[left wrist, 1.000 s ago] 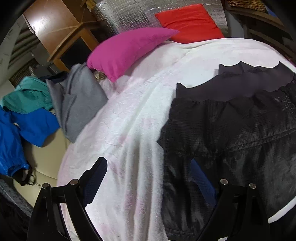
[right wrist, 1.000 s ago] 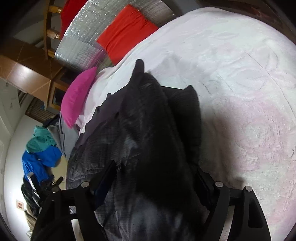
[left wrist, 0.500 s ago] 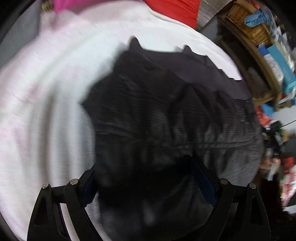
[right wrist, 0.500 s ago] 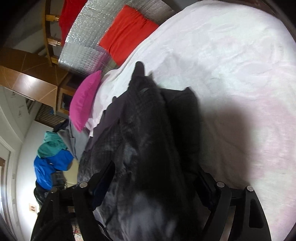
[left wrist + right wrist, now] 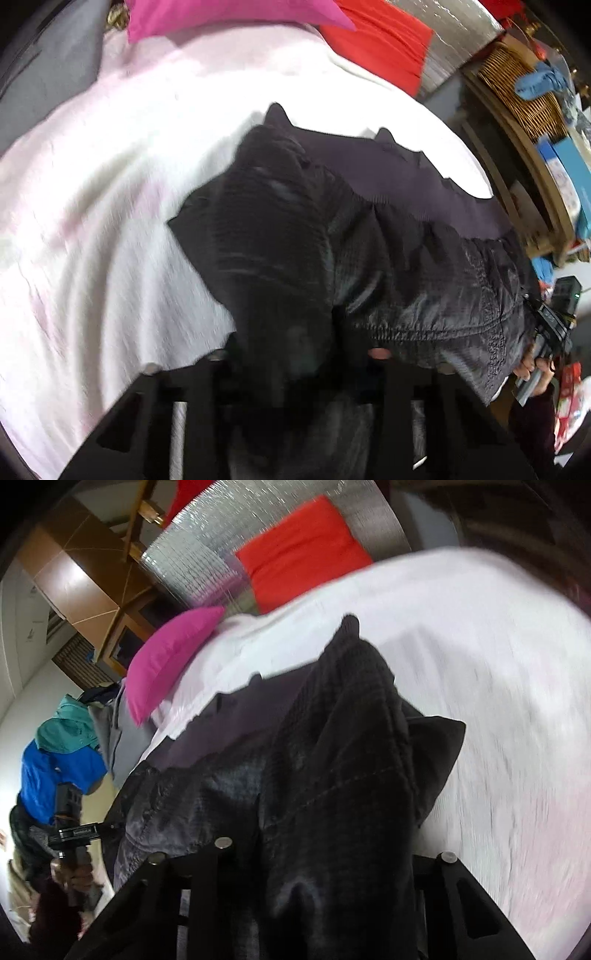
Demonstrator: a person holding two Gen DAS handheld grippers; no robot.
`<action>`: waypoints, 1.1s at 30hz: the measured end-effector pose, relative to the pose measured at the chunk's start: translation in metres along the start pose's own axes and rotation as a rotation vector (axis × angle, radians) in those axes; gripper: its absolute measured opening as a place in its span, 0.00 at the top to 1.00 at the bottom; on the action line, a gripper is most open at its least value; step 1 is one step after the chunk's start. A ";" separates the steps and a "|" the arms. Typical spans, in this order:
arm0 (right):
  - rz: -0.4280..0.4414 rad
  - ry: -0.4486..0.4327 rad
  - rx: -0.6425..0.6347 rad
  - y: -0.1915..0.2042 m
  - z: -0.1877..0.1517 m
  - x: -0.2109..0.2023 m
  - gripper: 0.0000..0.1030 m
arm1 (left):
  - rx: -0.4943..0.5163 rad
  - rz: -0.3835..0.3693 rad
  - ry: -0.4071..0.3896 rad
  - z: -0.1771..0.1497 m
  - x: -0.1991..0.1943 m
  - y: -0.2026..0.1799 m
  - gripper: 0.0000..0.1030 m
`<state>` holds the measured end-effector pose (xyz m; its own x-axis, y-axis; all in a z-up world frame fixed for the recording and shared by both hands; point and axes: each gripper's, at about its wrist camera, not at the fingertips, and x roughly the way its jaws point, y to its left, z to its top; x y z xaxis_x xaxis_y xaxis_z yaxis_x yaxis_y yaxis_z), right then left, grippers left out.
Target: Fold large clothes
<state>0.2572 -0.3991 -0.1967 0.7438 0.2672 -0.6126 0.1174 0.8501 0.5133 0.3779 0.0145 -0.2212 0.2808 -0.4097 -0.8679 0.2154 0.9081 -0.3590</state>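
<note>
A large black shiny garment (image 5: 406, 277) with a dark grey band along its far edge lies spread on the white bedspread (image 5: 110, 221). My left gripper (image 5: 297, 354) points steeply down at its near edge. Its jaws are closing, with a bunched fold of the black fabric pressed between them. In the right wrist view the same garment (image 5: 332, 738) rises in a ridge away from my right gripper (image 5: 299, 849). Those jaws are closing too, and thick black cloth fills the gap and hides the right finger's tip.
A pink pillow (image 5: 166, 661) and a red pillow (image 5: 303, 550) lie at the head of the bed. Grey (image 5: 114, 738), teal and blue clothes (image 5: 48, 775) are heaped beside the bed. A wicker basket (image 5: 517, 88) sits on cluttered shelves. A hand (image 5: 74, 878) grips the other handle.
Both pairs of jaws have narrowed from wide apart onto the black garment. The left gripper swung from the bedspread over the garment's edge; the right one rose with the fabric.
</note>
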 end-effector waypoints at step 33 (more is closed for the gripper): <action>-0.155 -0.115 0.155 -0.033 -0.032 -0.039 0.62 | -0.138 0.133 -0.142 -0.025 -0.015 0.035 0.34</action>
<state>0.2031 -0.4227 -0.2089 0.7777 0.0779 -0.6238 0.3290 0.7951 0.5095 0.3577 0.0546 -0.2290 0.4290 -0.2844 -0.8573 0.0407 0.9543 -0.2962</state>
